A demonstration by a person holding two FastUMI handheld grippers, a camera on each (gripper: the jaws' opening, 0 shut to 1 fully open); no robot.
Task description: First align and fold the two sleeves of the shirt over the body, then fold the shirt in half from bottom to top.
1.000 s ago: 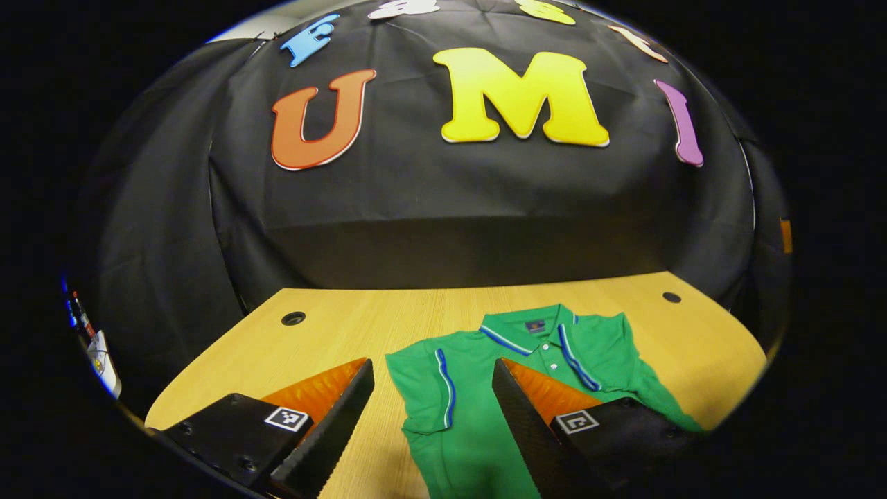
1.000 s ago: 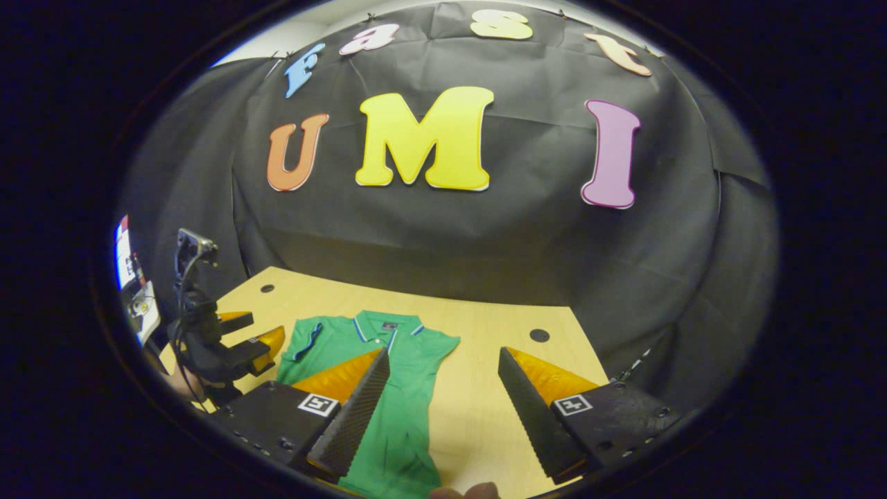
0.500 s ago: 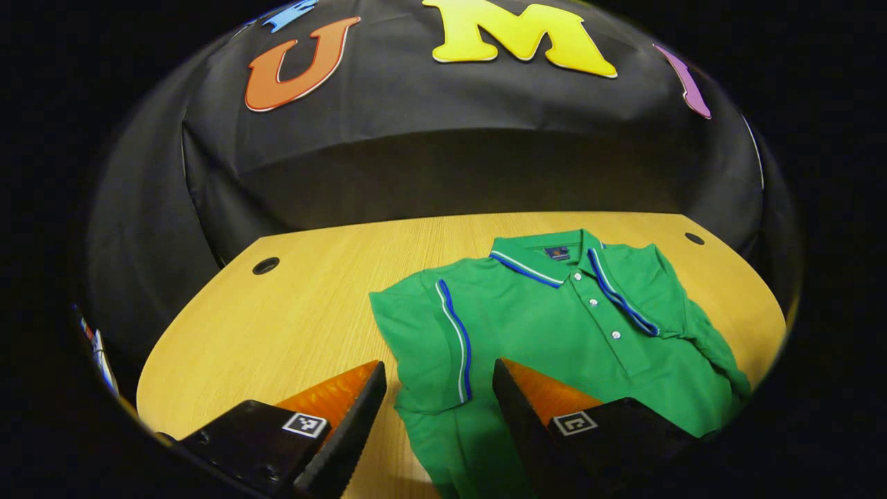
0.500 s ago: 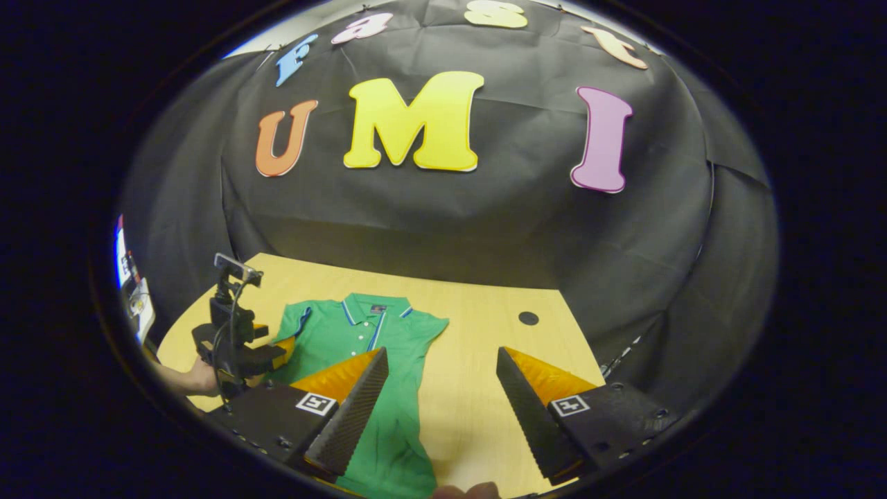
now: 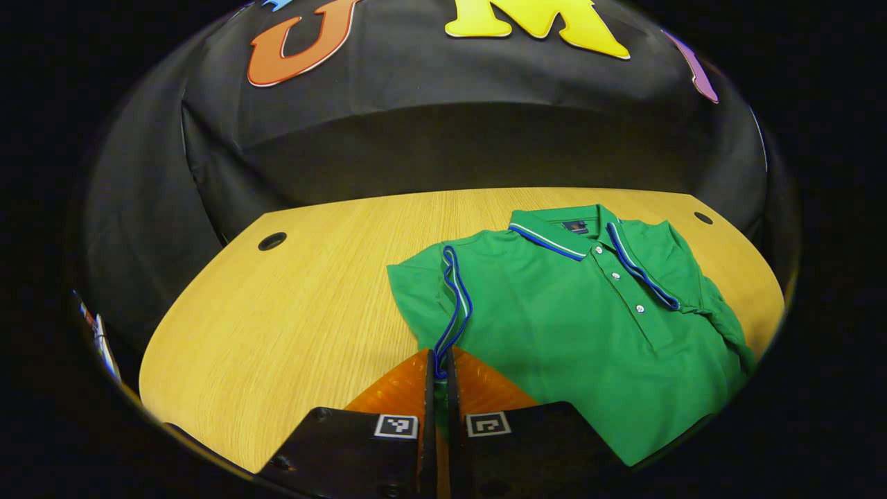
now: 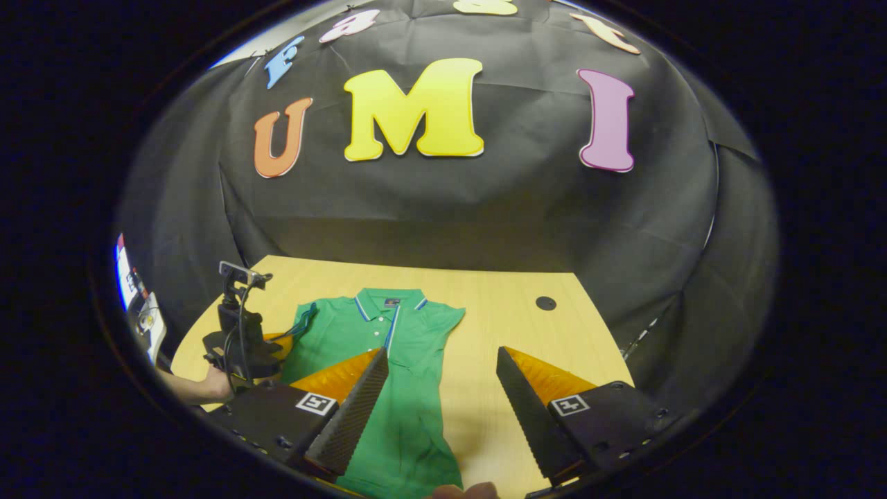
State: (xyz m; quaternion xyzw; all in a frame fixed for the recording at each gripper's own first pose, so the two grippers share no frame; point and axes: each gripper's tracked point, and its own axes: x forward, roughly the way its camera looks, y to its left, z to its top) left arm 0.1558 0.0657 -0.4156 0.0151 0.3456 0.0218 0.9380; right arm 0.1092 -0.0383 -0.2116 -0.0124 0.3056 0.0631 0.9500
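A: Left tongs [image 5: 438, 367] are pinching the striped cuff of the sleeve [image 5: 443, 298]; right tongs [image 6: 442, 388] are hanging wide apart, holding nothing. The shirt [image 5: 582, 326] is lying face up toward the desk's [image 5: 277, 326] far right corner.

B: Risk: the grip is catching only the cuff edge, so it is probably slipping out mid-fold, or dragging the body crooked.

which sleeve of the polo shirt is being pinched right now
The striped-cuff sleeve on the wearer's right: the left gripper is shut on its cuff. The other sleeve lies untouched.
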